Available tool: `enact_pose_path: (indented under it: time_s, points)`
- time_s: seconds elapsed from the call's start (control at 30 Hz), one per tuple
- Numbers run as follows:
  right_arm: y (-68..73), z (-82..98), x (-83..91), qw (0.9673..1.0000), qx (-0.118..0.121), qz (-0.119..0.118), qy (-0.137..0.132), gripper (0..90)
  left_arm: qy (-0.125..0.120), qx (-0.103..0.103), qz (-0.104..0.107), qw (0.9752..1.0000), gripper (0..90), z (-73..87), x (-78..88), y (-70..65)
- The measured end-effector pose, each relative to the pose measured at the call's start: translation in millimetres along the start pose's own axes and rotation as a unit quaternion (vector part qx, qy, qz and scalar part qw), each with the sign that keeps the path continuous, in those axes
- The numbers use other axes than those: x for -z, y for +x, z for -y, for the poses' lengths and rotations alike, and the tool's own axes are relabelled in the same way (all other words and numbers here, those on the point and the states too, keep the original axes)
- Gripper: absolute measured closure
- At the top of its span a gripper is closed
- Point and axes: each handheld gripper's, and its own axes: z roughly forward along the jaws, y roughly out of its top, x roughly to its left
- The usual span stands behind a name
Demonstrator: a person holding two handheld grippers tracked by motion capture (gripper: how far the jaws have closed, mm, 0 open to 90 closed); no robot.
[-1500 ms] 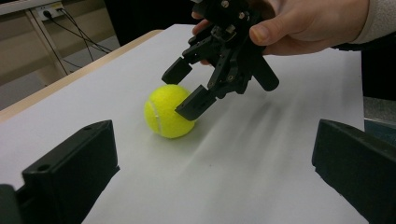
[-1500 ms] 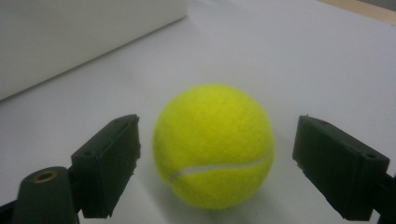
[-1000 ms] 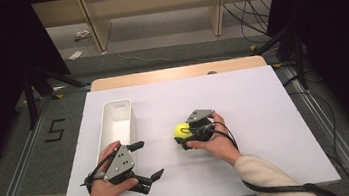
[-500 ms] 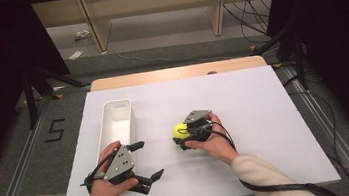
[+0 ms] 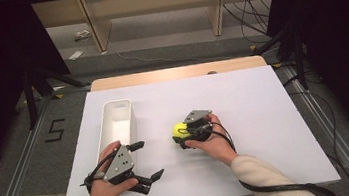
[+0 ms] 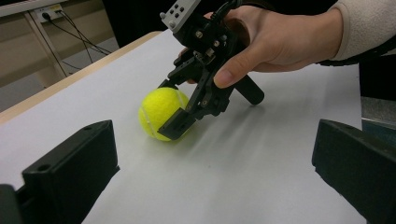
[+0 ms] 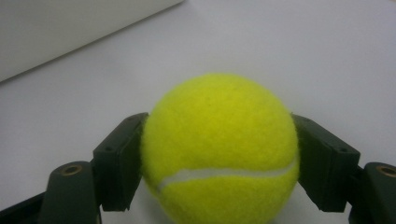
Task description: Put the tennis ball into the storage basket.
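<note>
A yellow tennis ball point(image 5: 178, 128) rests on the white table top point(image 5: 265, 117) near its middle. My right gripper point(image 5: 181, 134) is shut on it, one black jaw against each side of the ball point(image 7: 219, 140). From the left gripper view the ball point(image 6: 159, 109) sits low on the surface between those jaws, with a hand behind them. My left gripper point(image 5: 151, 159) lies at the front left, open, its jaws wide apart with nothing between them, pointing toward the ball.
A long white tray point(image 5: 124, 110) stands left of the ball, running front to back, just beyond my left hand. Bare white surface lies to the right and behind the ball. A wooden table edge point(image 5: 179, 72) runs along the far side.
</note>
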Motion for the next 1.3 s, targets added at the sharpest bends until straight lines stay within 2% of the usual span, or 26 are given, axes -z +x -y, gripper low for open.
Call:
enact_pose_path:
  time_s: [0.3, 0.83, 1.3]
  points:
    - [-0.2, -0.2, 2.0, 1.0, -0.004, -0.001, 0.0, 26.1, 0.0, -0.001, 0.0, 1.0, 0.0, -0.3, 0.3, -0.1]
    - [-1.6, -6.6, 9.6, 0.9996, -0.001, -0.002, -0.027, 26.2, -0.001, -0.002, 0.001, 1.0, 0.0, -0.6, 0.5, -0.1]
    - [-0.9, -9.2, 12.5, 0.9994, -0.001, -0.003, -0.033, 26.2, -0.002, -0.002, 0.002, 1.0, 0.0, -0.7, 0.4, -0.7]
